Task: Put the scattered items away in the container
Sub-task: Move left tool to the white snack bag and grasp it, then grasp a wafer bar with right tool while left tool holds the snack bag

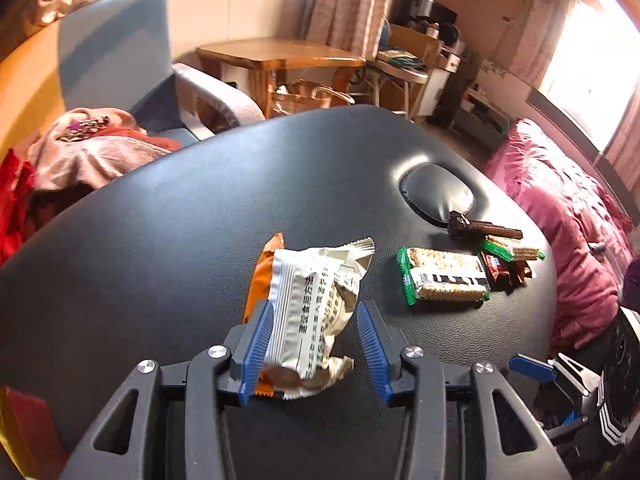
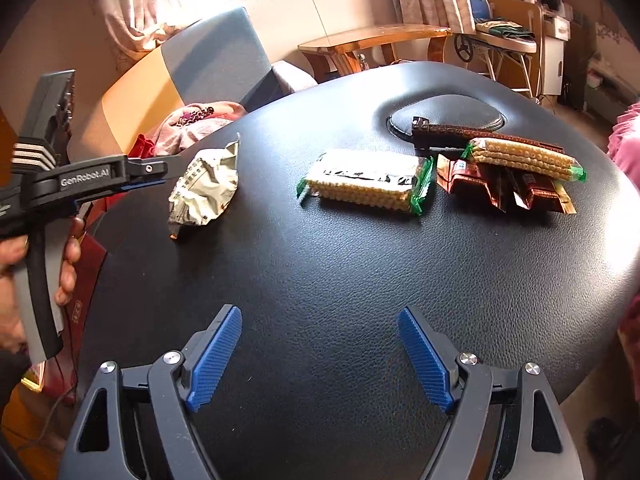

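Observation:
A white crumpled snack packet [image 1: 316, 312] lies over an orange packet [image 1: 260, 280] on the black padded table [image 1: 160, 240]. My left gripper [image 1: 316, 344] straddles the white packet with its jaws apart; the left pad touches it, the right pad stands off. The packet also shows in the right wrist view [image 2: 204, 188], with the left gripper [image 2: 152, 172] beside it. My right gripper [image 2: 320, 344] is open and empty above bare table [image 2: 320, 260]. A green-edged cracker pack [image 2: 368, 184], a second cracker pack [image 2: 524, 158], brown packets [image 2: 500, 188] and a dark chocolate bar [image 2: 448, 132] lie further back. No container is in view.
An oval recess [image 1: 438, 194] is in the table's far end. A grey armchair [image 1: 120, 64] with pink clothes [image 1: 80, 148] stands on the left. A pink bedspread [image 1: 560, 216] is on the right. A wooden table [image 1: 280, 64] stands behind.

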The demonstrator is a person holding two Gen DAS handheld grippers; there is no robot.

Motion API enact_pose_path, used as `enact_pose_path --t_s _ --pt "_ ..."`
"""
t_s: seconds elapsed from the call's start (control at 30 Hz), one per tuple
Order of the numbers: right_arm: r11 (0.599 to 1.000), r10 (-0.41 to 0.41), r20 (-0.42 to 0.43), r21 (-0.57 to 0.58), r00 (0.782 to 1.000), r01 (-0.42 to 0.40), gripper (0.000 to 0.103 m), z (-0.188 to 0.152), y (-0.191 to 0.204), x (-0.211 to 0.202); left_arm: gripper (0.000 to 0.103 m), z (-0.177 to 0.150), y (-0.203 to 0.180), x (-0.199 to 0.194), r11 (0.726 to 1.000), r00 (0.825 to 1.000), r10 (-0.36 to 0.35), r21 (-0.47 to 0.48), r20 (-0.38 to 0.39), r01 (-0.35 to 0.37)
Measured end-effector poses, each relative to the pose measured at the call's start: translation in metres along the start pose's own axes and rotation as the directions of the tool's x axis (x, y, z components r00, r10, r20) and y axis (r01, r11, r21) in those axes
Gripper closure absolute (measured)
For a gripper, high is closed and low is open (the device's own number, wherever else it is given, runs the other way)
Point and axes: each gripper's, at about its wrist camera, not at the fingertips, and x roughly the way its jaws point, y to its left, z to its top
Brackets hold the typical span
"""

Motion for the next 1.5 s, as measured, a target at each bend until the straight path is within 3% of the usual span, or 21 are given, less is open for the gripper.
enact_pose_path --t_s 0.23,0.4,0.6,0.8,1.0,1.2,1.4,1.5 --pt "1.000 -0.012 0.013 -0.026 1.000 0.013 0.021 0.009 -0.001 0.001 0.058 0.011 0.010 0.012 0.996 0.998 -0.043 0.072 -0.039 0.046" --pt "0.998 -0.013 0.036 -0.055 0.999 0.015 0.021 0.021 0.004 0.000 0.046 0.015 0.010 0.020 0.990 0.997 -0.057 0.123 -0.056 0.063" --pt "0.995 -0.016 0.067 -0.093 0.998 0.022 0.021 0.042 0.008 -0.001 0.035 0.013 0.007 0.035 0.990 0.997 -0.022 0.139 -0.070 0.032" --pt "0.993 0.021 0.104 -0.122 0.994 -0.009 0.016 0.090 0.002 0.006 0.035 0.009 0.004 0.046 0.985 0.994 0.062 0.164 -0.087 -0.047" --pt "0.979 0.004 -0.022 -0.204 1.000 -0.008 0.014 0.130 0.004 0.066 0.038 0.003 0.011 0.047 0.992 0.991 0.085 0.096 -0.100 -0.075" --pt "0.977 -0.029 -0.169 -0.215 0.985 -0.008 0.013 0.124 0.001 0.109 0.039 -0.009 0.022 0.035 0.997 0.992 0.073 0.004 -0.103 -0.073" --pt "0.970 0.052 -0.201 -0.223 0.978 -0.097 0.012 0.096 0.016 0.093 0.039 -0.030 0.023 0.019 0.994 0.990 0.088 -0.054 -0.113 -0.094" --pt "0.957 0.048 -0.194 -0.273 0.980 -0.101 0.014 0.074 0.031 0.083 0.039 -0.047 0.021 0.007 0.991 0.989 0.093 -0.084 -0.111 -0.103"
